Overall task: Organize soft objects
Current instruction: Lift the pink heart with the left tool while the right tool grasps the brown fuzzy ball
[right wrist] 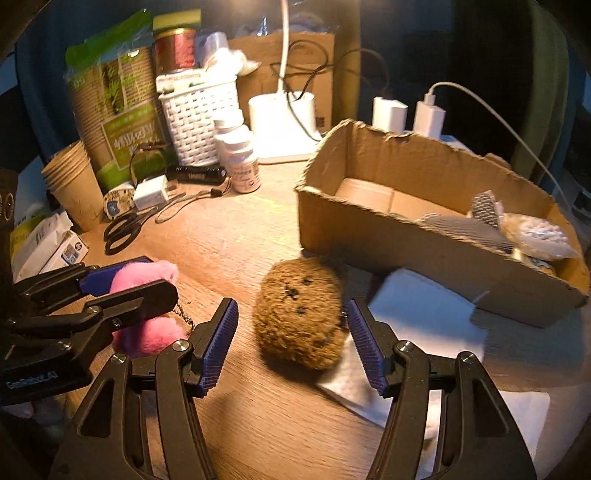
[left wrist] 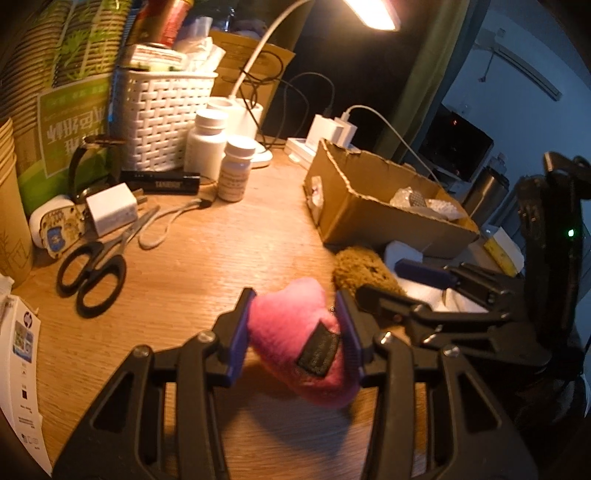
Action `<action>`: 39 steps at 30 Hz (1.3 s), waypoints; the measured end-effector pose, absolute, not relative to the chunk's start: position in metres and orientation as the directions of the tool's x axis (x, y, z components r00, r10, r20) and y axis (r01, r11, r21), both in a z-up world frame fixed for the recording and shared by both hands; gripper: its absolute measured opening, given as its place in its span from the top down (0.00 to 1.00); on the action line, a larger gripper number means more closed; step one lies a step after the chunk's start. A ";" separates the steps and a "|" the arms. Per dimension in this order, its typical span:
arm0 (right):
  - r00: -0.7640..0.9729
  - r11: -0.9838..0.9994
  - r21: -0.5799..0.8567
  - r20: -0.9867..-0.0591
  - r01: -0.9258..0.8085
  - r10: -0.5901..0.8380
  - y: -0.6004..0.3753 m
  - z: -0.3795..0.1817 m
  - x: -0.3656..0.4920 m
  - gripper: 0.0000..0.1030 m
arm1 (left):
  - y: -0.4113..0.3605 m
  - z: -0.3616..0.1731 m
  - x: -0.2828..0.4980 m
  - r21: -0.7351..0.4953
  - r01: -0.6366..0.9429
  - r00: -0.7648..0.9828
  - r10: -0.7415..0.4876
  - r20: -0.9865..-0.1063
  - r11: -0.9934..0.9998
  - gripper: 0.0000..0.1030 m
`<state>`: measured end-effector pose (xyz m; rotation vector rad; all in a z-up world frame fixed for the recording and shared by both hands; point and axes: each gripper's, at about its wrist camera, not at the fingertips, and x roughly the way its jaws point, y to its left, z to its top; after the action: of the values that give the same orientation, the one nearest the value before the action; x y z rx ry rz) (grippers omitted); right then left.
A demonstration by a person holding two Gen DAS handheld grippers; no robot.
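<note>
Looks like somebody's desk at home, maybe a bedroom or dorm corner. Wooden table (left wrist: 207,266) lit by a warm lamp (left wrist: 373,13), with chargers (right wrist: 428,116) and cables trailing off the back. Everyday clutter all over: pill bottles (left wrist: 207,142), scissors (left wrist: 96,266), a white basket (left wrist: 162,118) stuffed with odds and ends, paper cups (right wrist: 72,181), and a torn cardboard box (right wrist: 424,221). Green curtain (left wrist: 428,74) behind, plus an AC unit (left wrist: 524,70) on the far wall.

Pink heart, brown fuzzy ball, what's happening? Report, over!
Left tool shut on pink heart. Right tool open around brown fuzzy ball, not gripping. Cardboard box just beyond, path open.
</note>
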<state>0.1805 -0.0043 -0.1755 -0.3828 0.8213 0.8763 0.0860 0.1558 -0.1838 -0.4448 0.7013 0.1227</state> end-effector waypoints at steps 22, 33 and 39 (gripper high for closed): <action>0.390 0.581 0.045 -0.700 -0.813 0.599 -0.041 -0.150 0.177 0.59 | 0.136 -0.164 0.091 -0.298 -0.249 0.772 0.003 -0.636 0.922 0.56; 0.448 0.616 0.059 -0.632 -0.786 0.632 -0.091 -0.115 0.186 0.59 | 0.104 -0.133 0.107 -0.240 -0.216 0.788 0.024 -0.615 0.947 0.56; 0.478 0.643 0.070 -0.609 -0.762 0.633 -0.117 -0.105 0.195 0.59 | 0.088 -0.120 0.117 -0.214 -0.199 0.794 0.029 -0.607 0.956 0.56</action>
<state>0.1945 -0.1171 -0.1049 -0.2222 0.6446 0.8603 0.1173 0.0881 -0.1196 -0.2752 0.6433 0.1240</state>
